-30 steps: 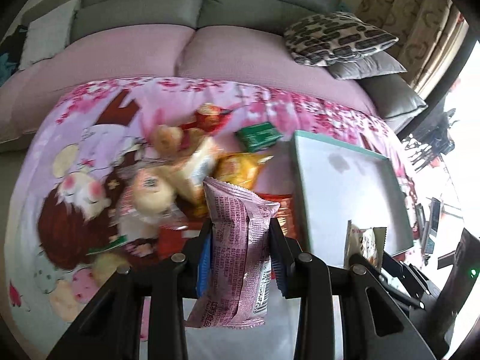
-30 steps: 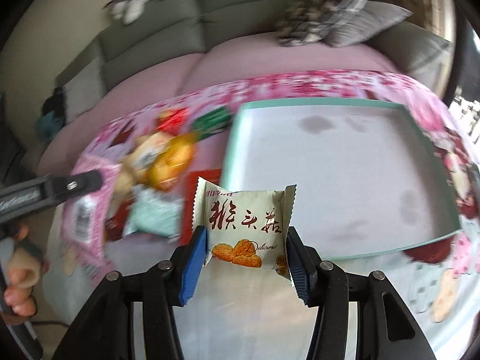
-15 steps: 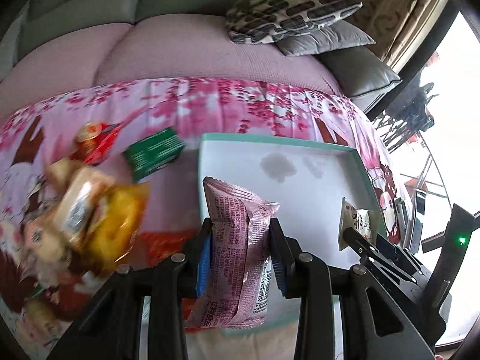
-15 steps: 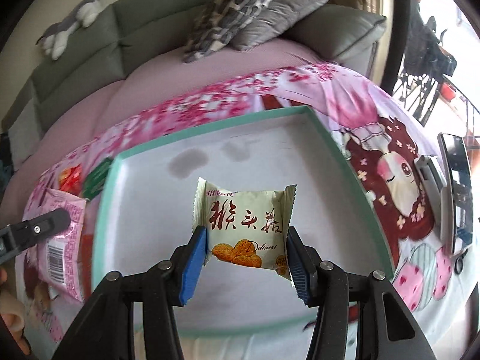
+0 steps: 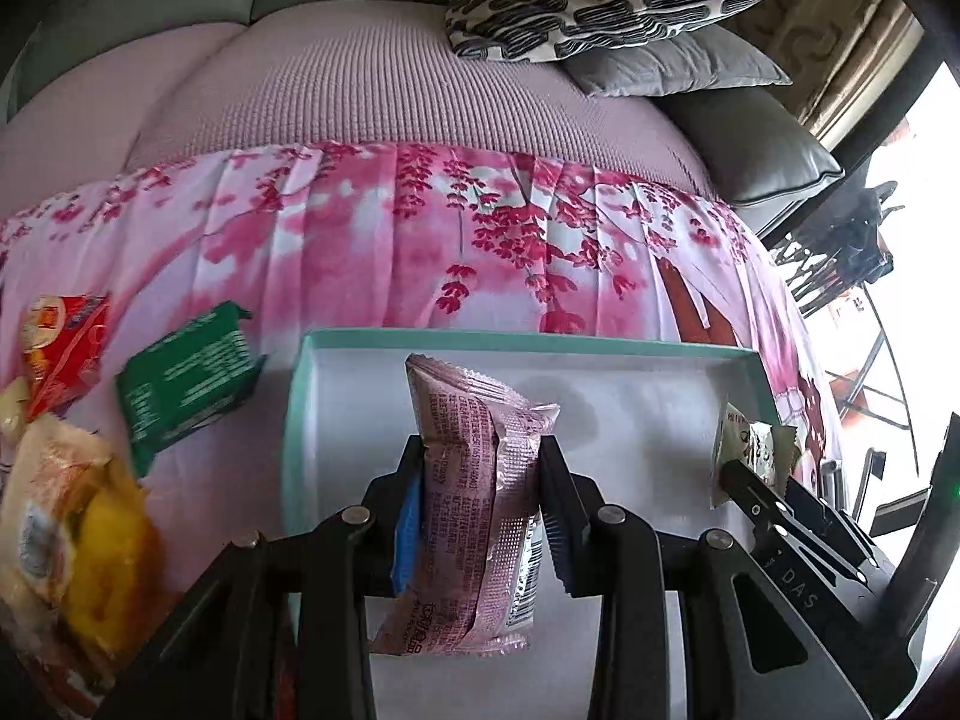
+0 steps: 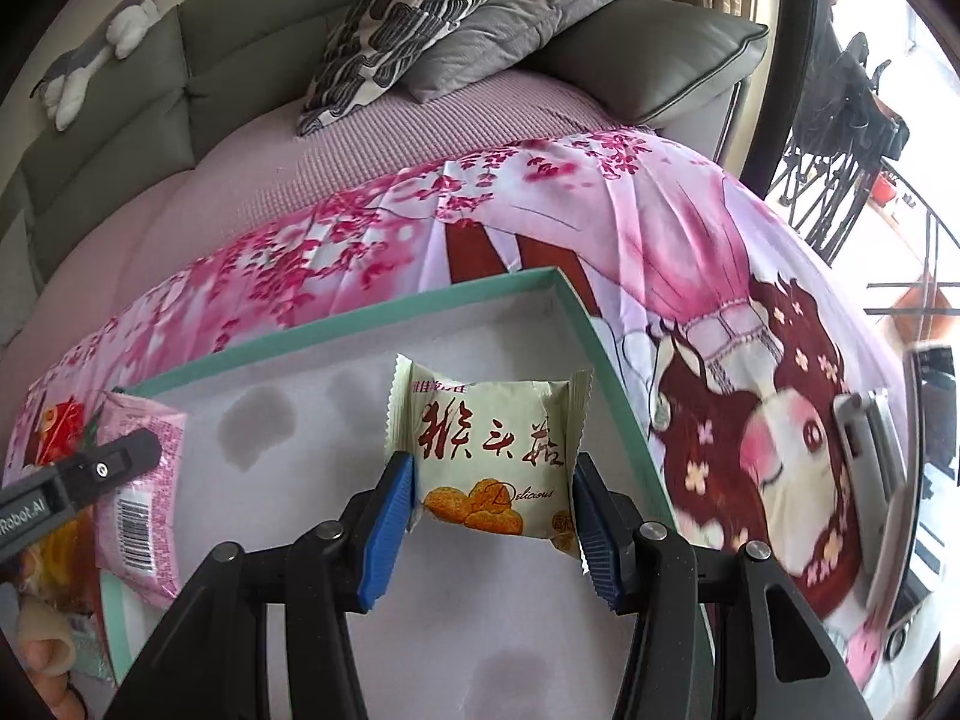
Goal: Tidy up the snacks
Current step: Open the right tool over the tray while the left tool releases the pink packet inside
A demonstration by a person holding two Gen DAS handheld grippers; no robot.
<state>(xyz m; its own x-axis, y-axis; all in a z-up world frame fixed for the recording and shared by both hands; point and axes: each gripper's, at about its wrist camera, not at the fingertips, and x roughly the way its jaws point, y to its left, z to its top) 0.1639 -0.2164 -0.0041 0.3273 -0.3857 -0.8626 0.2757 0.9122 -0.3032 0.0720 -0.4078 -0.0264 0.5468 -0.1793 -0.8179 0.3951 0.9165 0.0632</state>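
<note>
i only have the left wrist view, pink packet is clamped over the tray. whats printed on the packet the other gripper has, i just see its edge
Observer: The cream packet in the right gripper has red characters, a picture of golden biscuits and the word Delicious.
Operator: is it over the tray too
Observer: Yes, it hangs over the white floor near the far right corner of the tray.
Operator: anything past the tray on that side
Observer: A phone-like device lies on the cloth beyond the right rim.
Operator: what else am i missing
Observer: A grey and white plush toy lies on top of the sofa back.
</note>
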